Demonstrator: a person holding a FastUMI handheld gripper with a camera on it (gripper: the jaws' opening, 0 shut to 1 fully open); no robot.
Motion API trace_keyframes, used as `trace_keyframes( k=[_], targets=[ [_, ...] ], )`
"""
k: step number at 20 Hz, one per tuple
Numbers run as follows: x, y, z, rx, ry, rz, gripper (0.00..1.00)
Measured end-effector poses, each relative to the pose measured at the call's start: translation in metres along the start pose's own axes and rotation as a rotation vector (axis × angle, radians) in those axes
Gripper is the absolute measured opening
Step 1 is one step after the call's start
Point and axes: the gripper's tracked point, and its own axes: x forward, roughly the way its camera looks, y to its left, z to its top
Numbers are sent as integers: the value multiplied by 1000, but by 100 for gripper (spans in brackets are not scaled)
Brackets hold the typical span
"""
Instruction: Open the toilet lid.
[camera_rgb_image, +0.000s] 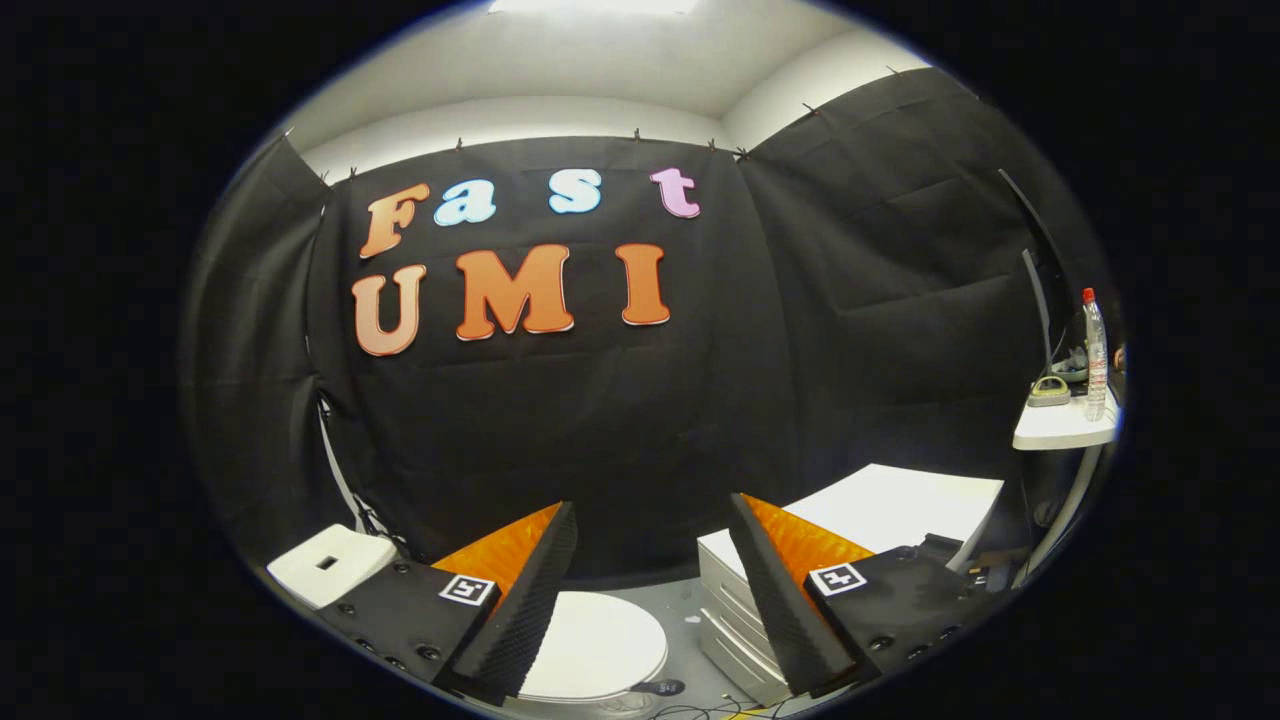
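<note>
Claw: the claw (652, 560) hangs in the air, its 2 fingers (520, 620) spread wide with nothing between them.
Lid: the round white toilet lid (600, 645) lies closed and flat, below and between the fingers, nearer the left one.
Beside: a white drawer cabinet (880, 510) stands right of the toilet.
Worktop: a small white worktop (1060, 430) carries a clear plastic bottle with a red cap (1096, 355).

No words, brand names or numbers can be read on any object here. Each of the two fingers (650, 560) carries a small square black-and-white coded marker, a pattern and not text. The clear plastic bottle (1096, 355) on the white counter (1060, 430) has a label too small to make out.
</note>
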Motion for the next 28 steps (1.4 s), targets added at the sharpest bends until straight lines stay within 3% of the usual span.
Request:
trace_keyframes(
  k=[5,12,21,28],
  targets=[
    [13,0,-79,-27,87,-23,98],
    [27,-11,-172,157,153,-72,98],
    [19,-56,-322,310,388,-170,99],
    [20,-64,-392,535,469,-196,98]
  ],
)
